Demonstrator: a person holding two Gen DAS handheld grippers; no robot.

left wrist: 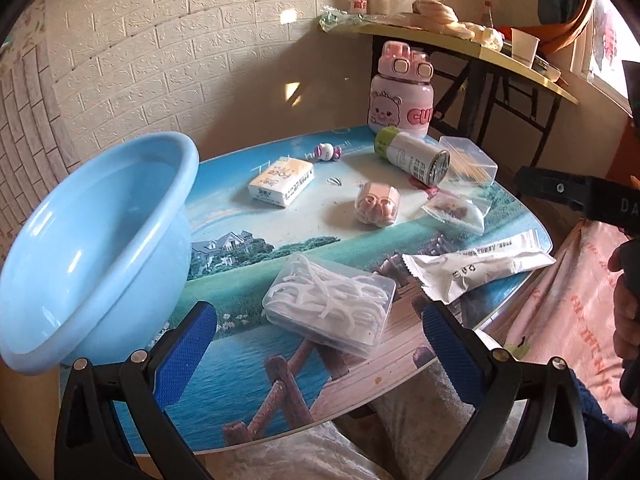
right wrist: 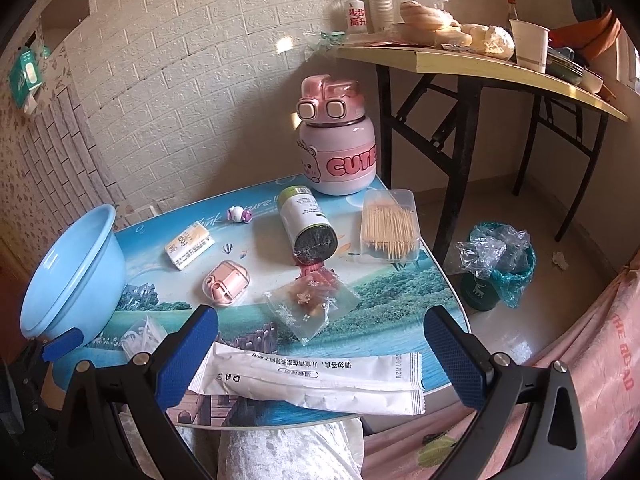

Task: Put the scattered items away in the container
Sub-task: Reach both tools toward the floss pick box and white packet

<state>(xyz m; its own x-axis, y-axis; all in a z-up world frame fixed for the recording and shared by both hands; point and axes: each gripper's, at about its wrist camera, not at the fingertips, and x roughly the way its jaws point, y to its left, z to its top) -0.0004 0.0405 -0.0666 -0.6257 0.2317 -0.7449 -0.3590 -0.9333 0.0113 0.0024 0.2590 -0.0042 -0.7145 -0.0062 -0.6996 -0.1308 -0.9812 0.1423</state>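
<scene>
Floss box (left wrist: pixel 332 304) ahead between open left gripper (left wrist: pixel 320 356) fingers | basin (left wrist: pixel 92 240) left

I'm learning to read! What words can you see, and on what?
"CUTE": pink bottle.
"FOCO", unsure: tissue pack.
"步步高升": white bottle on the side table.
"THE ROAD": pink cloth.
"...ure!!": table print.
White packet, green-capped can: too small to read.

Light-blue basin (left wrist: pixel 96 240); pink bear-print bottle (right wrist: pixel 338 148); white sachet (right wrist: pixel 312 376); landscape-printed table (left wrist: pixel 248 344); blue-padded claws.
</scene>
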